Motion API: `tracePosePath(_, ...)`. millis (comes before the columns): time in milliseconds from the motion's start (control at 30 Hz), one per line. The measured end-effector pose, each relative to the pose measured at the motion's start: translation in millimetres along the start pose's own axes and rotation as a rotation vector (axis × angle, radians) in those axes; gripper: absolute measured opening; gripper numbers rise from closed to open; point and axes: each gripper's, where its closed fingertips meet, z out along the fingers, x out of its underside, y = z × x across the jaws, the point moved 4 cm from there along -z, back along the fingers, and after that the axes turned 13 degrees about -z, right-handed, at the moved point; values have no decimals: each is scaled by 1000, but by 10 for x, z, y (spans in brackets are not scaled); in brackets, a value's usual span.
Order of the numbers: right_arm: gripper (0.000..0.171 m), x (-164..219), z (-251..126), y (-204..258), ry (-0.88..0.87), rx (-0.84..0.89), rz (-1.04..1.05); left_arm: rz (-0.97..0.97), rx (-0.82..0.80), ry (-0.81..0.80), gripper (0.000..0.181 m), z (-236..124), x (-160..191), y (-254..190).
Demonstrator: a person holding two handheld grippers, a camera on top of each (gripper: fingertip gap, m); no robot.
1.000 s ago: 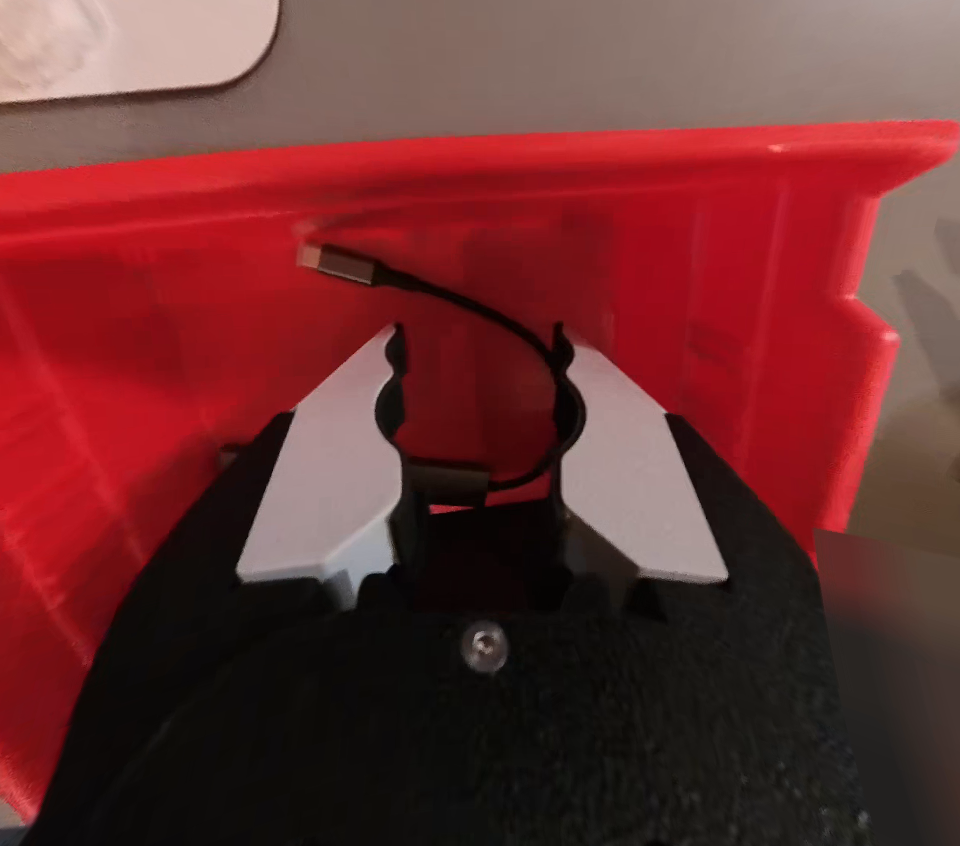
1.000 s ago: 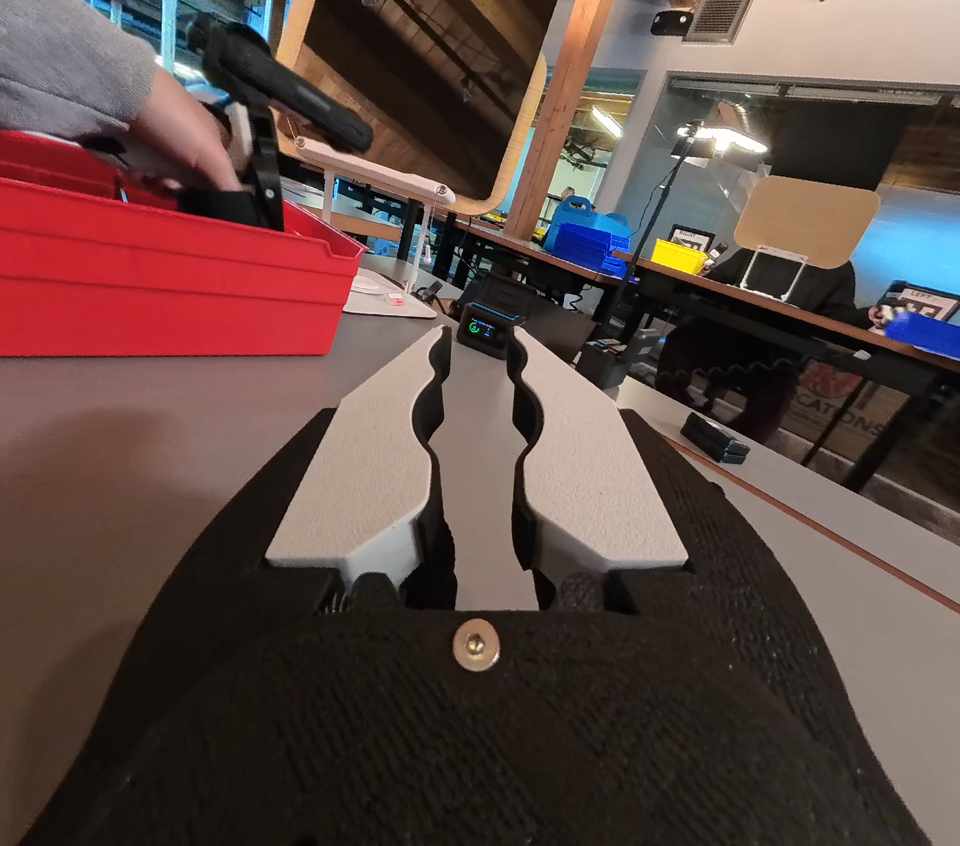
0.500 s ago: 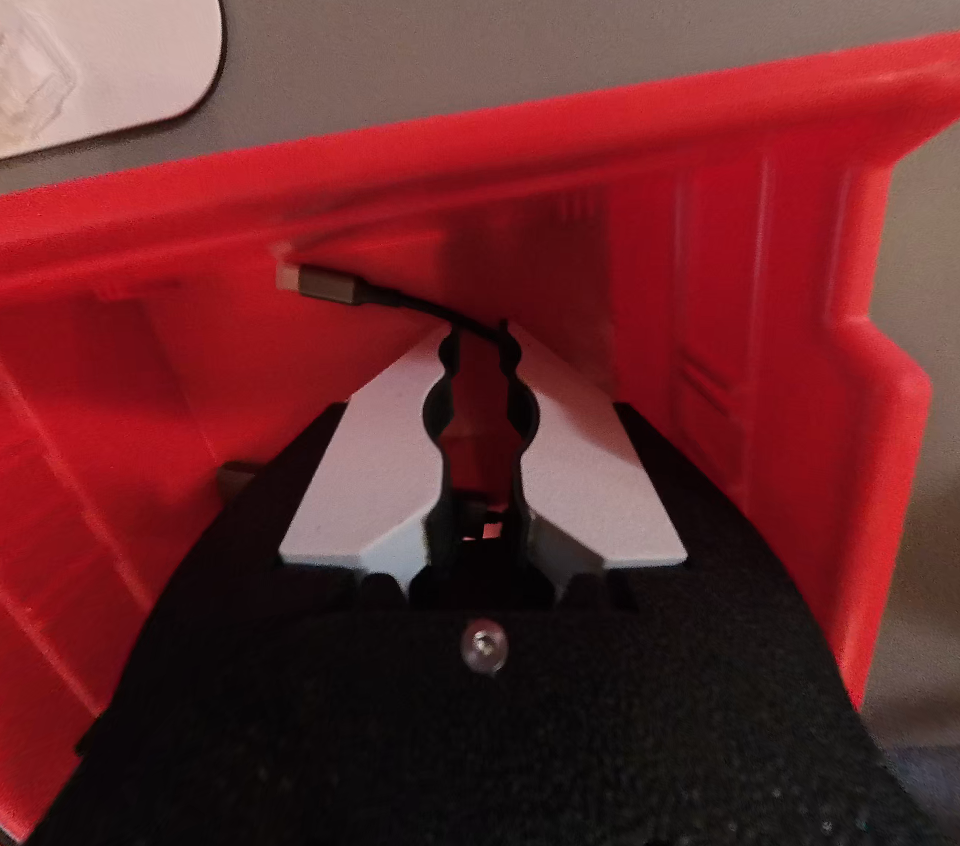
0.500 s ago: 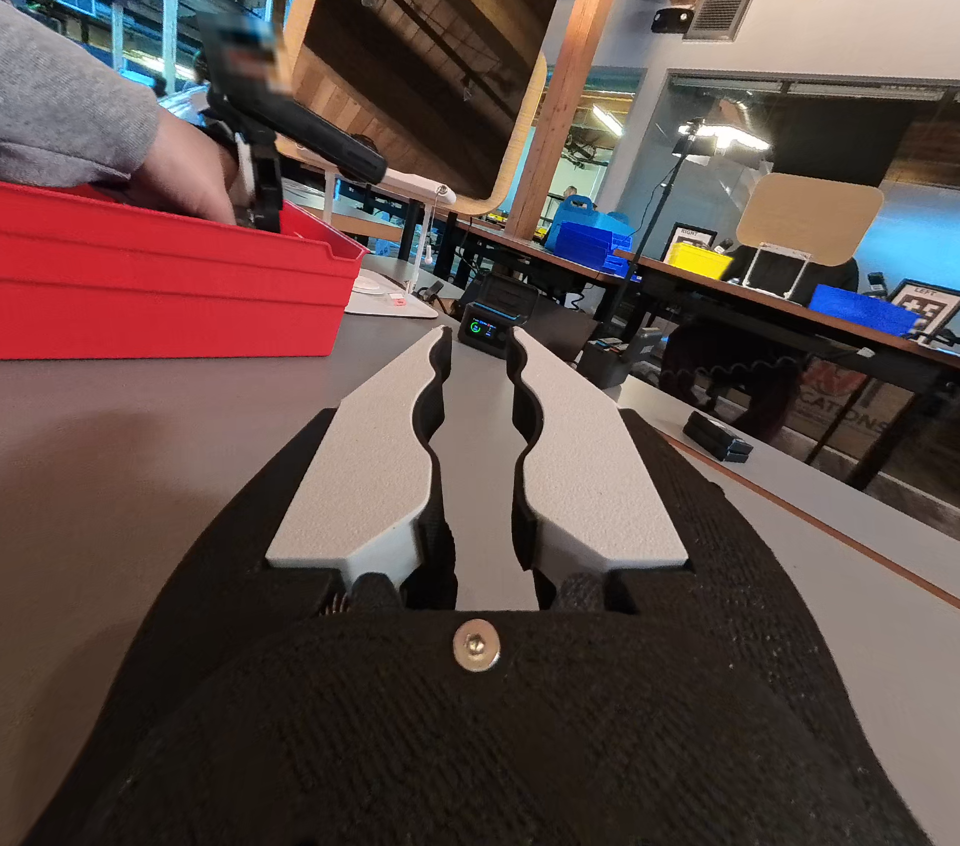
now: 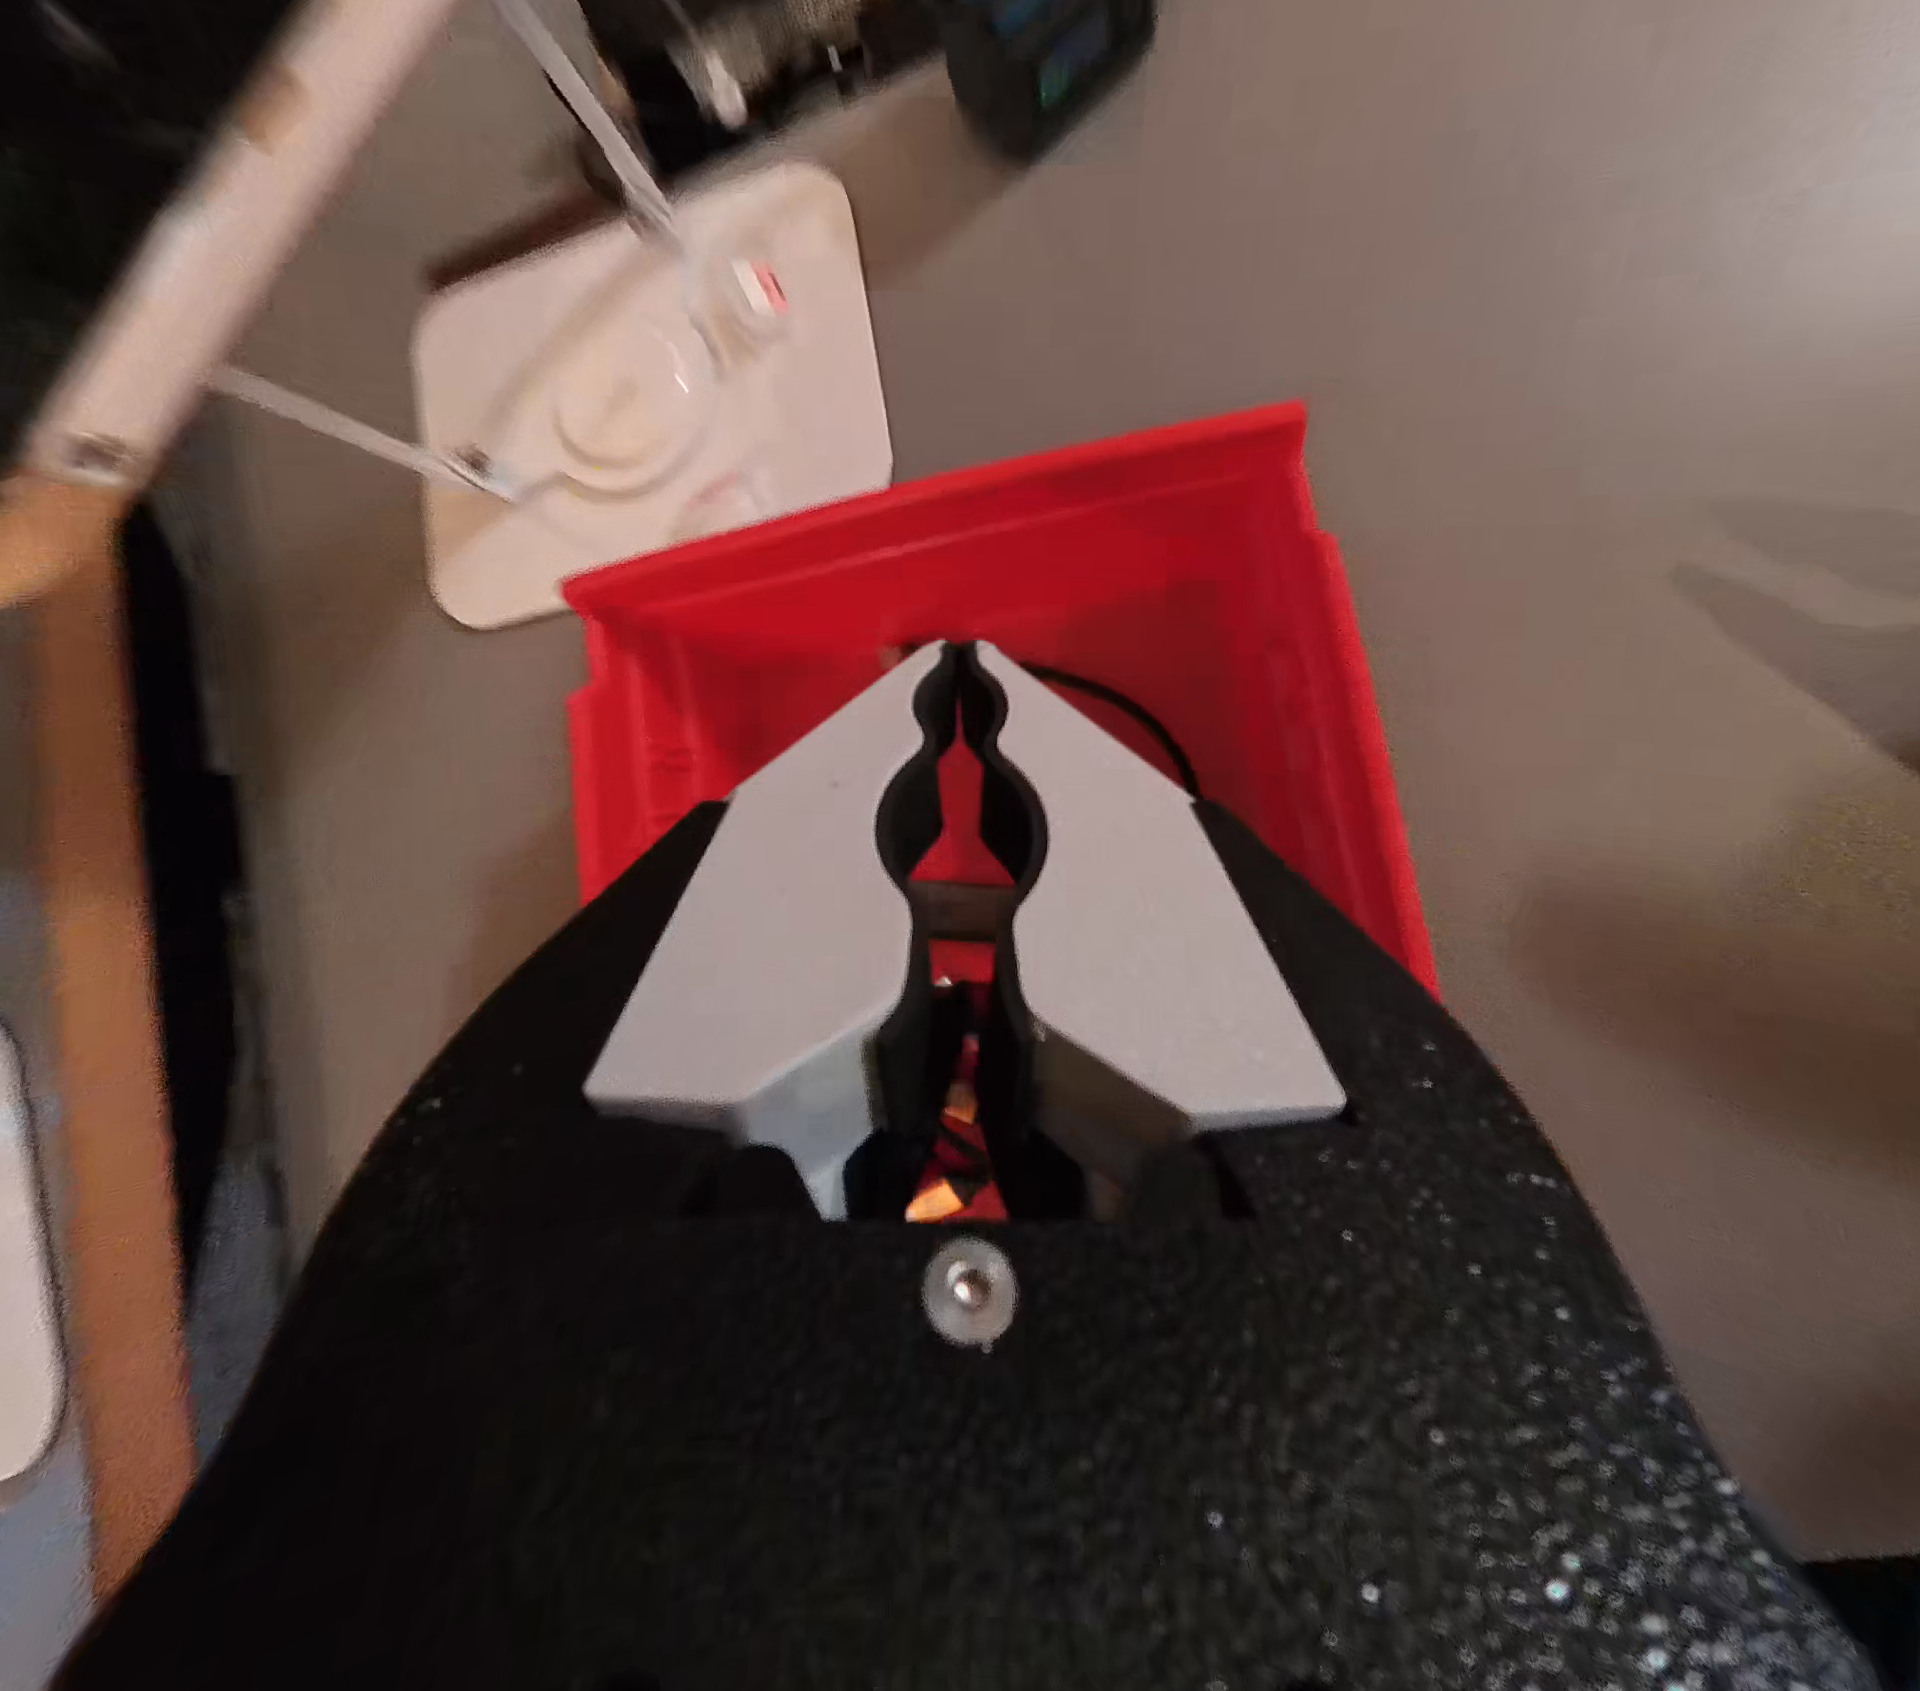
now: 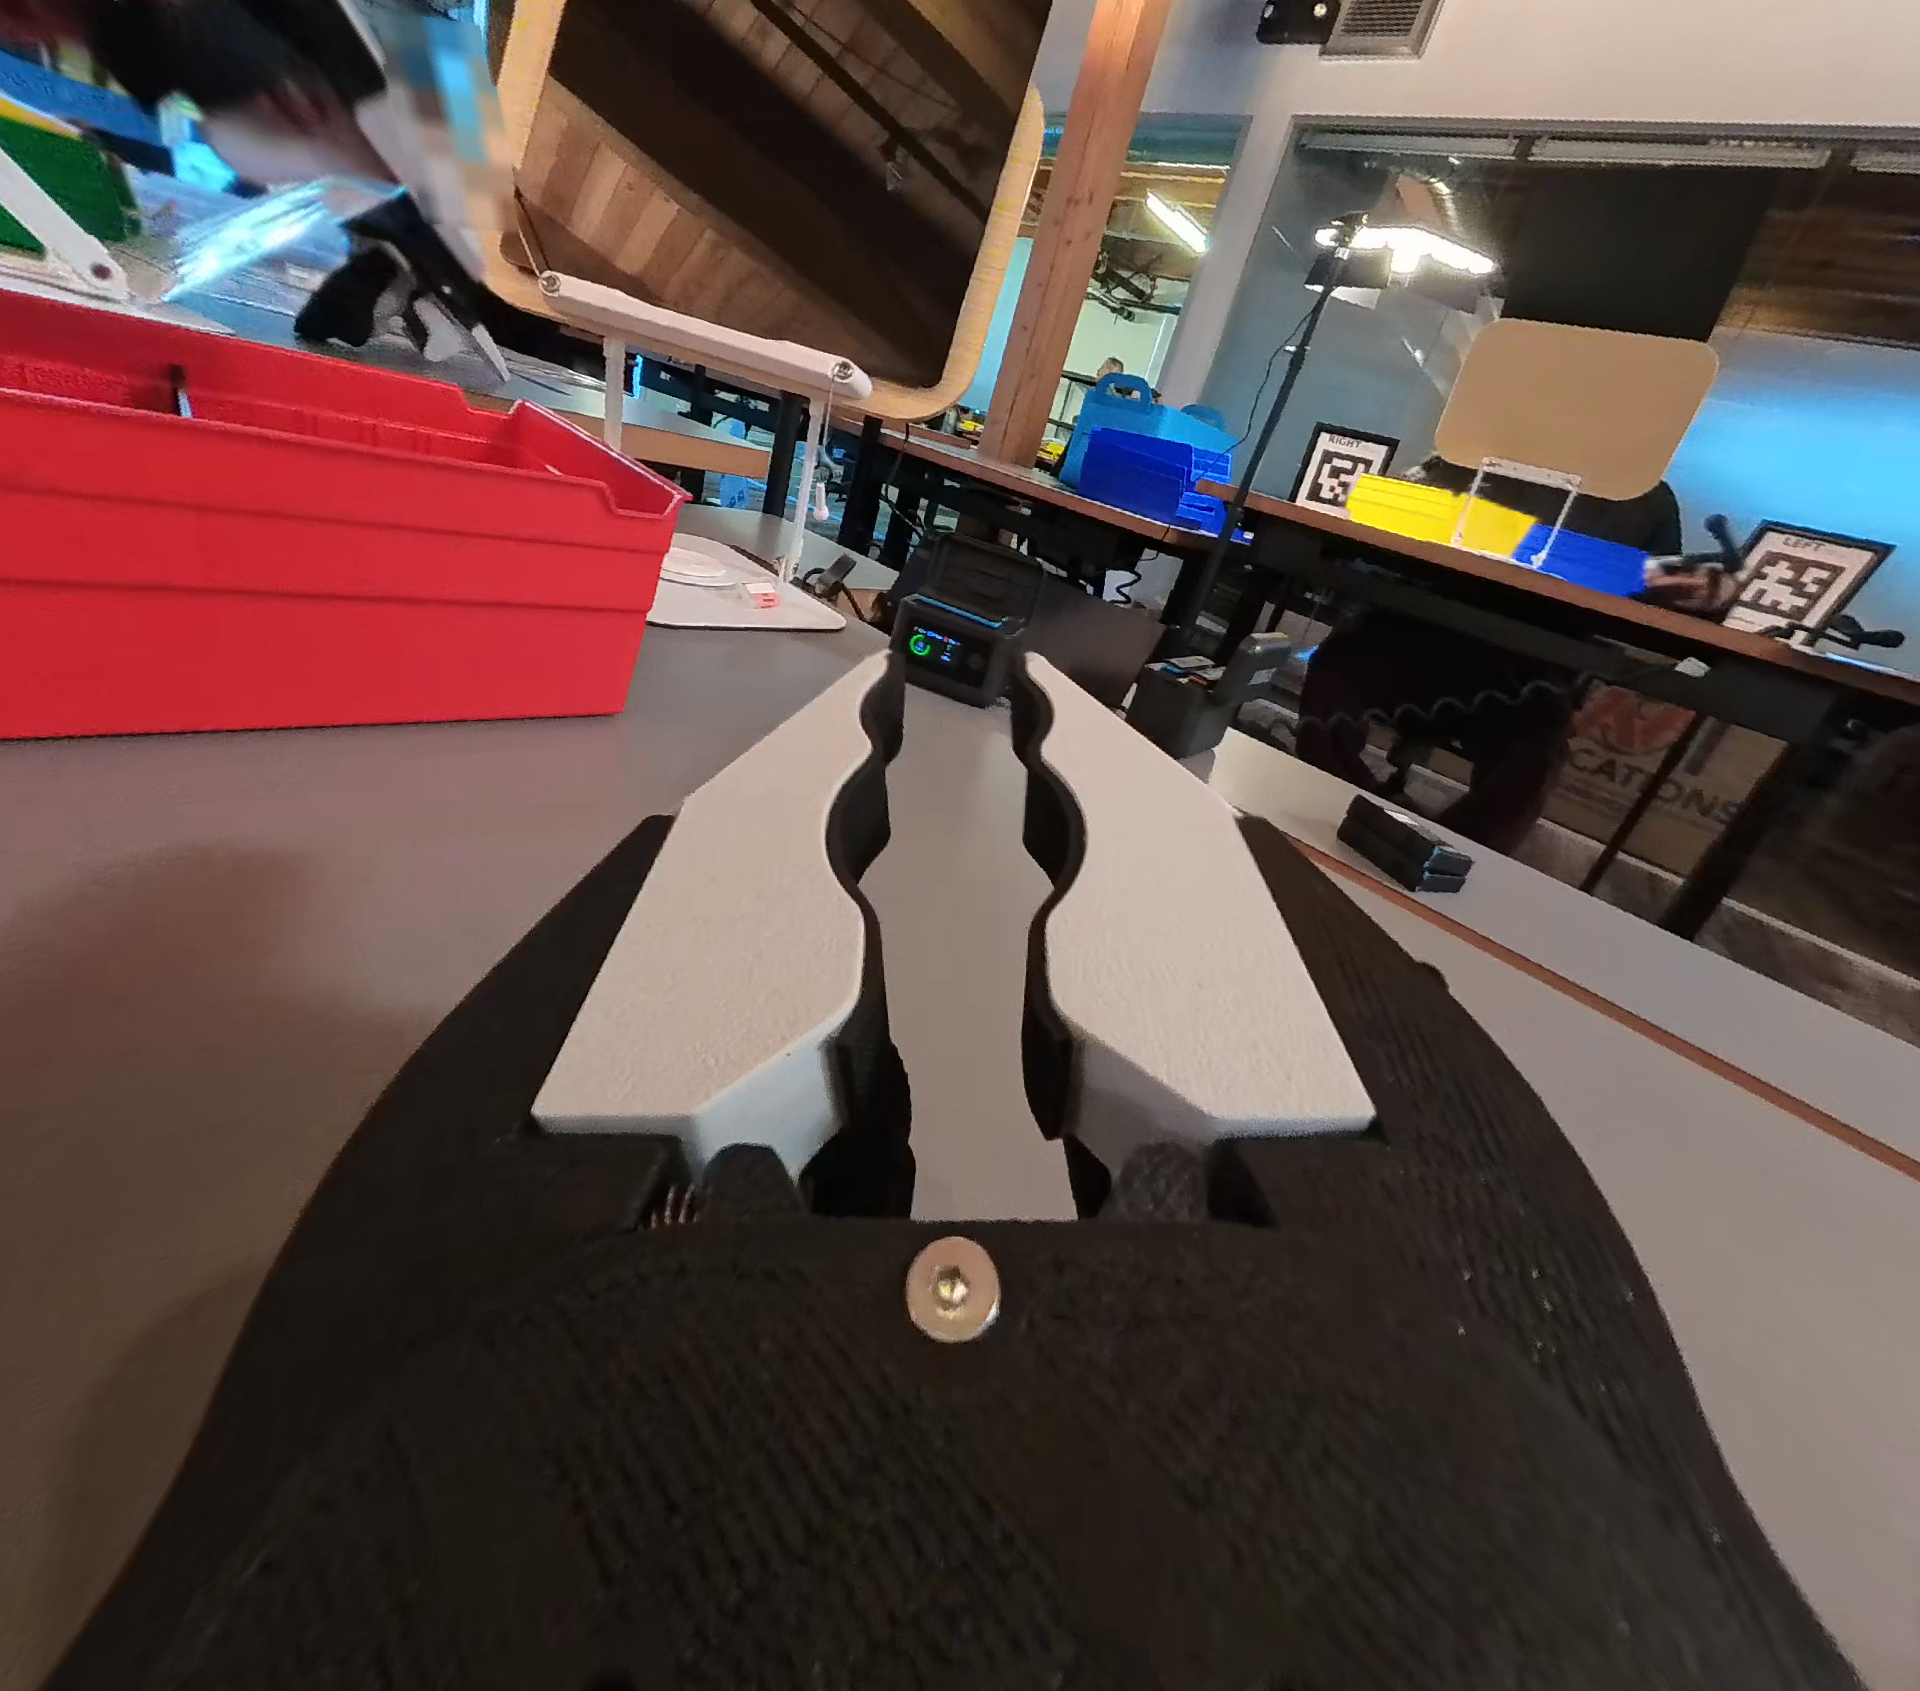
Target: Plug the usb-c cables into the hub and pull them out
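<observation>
1. The left hand-held gripper [image 5: 958,654] was seen raised above the red bin [image 5: 1340,706], its fingertips pinched together on a thin black usb-c cable [image 5: 1132,722].
2. The cable was trailed from the tips down into the bin.
3. The right hand-held gripper [image 6: 954,680] was rested low on the grey tabletop [image 6: 312,862], jaws parted and holding nothing.
4. A white pad [image 5: 644,415] was seen just beyond the bin.
</observation>
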Motion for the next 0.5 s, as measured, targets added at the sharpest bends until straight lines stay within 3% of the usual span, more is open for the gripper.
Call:
tracePosePath(33, 18, 5, -1, -8, 4, 4, 2, 22, -11, -49, 0, -140, -68, -38)
tracePosePath(200, 18, 9, -8, -20, 11, 10, -2, 148, -6, -72, 0, -421, -145, -258)
tracePosePath(333, 18, 5, -7, 0, 13, 2, -9, 257, -10, 84, 0, -97, 19, -213)
tracePosePath(500, 18, 10, -3, 7, 16, -1, -8, 334, 123, 319, 6, 451, 376, -209)
